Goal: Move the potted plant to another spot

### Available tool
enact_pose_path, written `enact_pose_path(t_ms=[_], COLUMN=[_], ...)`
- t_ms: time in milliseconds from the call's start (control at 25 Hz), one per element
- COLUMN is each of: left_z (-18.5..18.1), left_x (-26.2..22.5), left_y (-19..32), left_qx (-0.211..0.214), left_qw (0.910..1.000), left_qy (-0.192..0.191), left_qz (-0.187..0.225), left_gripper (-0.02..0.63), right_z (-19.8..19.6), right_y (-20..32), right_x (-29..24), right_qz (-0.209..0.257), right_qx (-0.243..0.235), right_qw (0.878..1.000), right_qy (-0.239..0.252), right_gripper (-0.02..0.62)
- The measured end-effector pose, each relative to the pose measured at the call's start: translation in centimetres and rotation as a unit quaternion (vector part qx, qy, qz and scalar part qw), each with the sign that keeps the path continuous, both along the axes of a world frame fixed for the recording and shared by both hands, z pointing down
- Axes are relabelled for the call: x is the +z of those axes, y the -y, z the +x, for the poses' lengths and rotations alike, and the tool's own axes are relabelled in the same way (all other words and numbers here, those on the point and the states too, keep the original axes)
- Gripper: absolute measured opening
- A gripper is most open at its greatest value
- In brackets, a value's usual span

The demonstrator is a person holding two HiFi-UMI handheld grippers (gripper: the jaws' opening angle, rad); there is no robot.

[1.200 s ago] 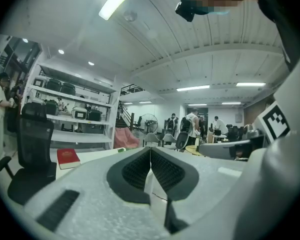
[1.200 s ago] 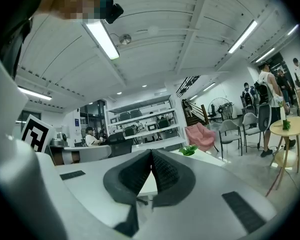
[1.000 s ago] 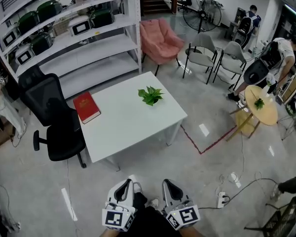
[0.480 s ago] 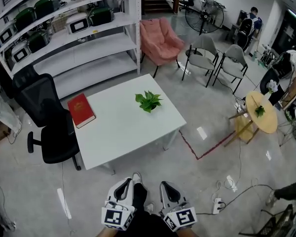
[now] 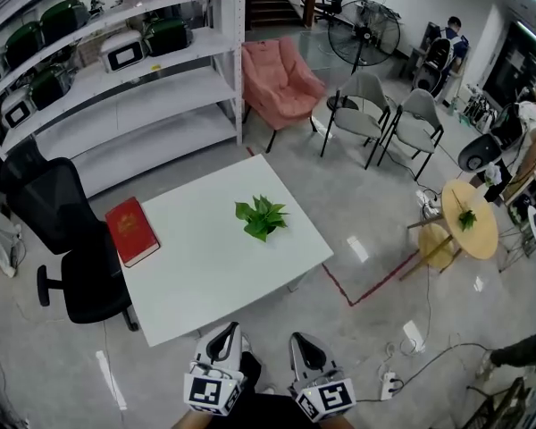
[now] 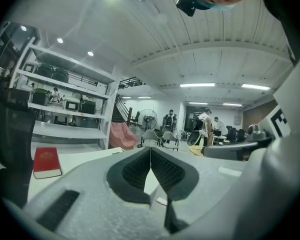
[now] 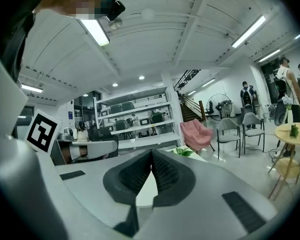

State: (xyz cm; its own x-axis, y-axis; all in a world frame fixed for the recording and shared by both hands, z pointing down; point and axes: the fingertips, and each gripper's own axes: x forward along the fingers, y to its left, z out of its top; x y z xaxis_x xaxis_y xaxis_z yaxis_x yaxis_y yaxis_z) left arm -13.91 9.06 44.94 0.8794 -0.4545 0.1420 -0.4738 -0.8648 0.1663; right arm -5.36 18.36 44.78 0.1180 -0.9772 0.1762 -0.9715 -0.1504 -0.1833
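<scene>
Potted plant (image 5: 261,217) sits mid white table (image 5: 205,280), red book (image 5: 131,231) well apart at its left edge. Left gripper (image 5: 233,331) and right gripper (image 5: 298,340) hang by the near edge, jaws pressed together, both empty.

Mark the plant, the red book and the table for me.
Plant (image 5: 261,217): head view, middle of the leaves.
Red book (image 5: 132,231): head view, centre of the cover.
Table (image 5: 219,271): head view, bare top near the front edge.
</scene>
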Motion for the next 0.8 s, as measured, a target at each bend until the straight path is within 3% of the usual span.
enact_pose_path(t_ms=[240,520,640,800], left_z=[2.5,4.2,4.9,5.3], left_x=[0.0,1.9,1.6,2.3], left_y=[5.9,11.5,12.8,13.9], left_qx=[0.018,0.041,0.031,0.012], left_qw=[0.9998,0.9986,0.9991,0.9991], left_qy=[0.002,0.031,0.018,0.028], left_qz=[-0.005,-0.014,-0.023,-0.028], left_gripper=[0.017,0.017,0.017,0.017], right_z=[2.9,5.0,5.9,6.6], right_y=[6.4,12.3,13.9,16.6], right_x=[0.1,0.8,1.0,1.8], right_qz=[-0.013,-0.020,-0.028,-0.026], right_qx=[0.014,0.016,0.007,-0.021], right_qw=[1.000,1.000,0.999,0.999], right_qy=[-0.005,-0.015,-0.014,-0.007], right_gripper=[0.011,0.011,0.011,0.011])
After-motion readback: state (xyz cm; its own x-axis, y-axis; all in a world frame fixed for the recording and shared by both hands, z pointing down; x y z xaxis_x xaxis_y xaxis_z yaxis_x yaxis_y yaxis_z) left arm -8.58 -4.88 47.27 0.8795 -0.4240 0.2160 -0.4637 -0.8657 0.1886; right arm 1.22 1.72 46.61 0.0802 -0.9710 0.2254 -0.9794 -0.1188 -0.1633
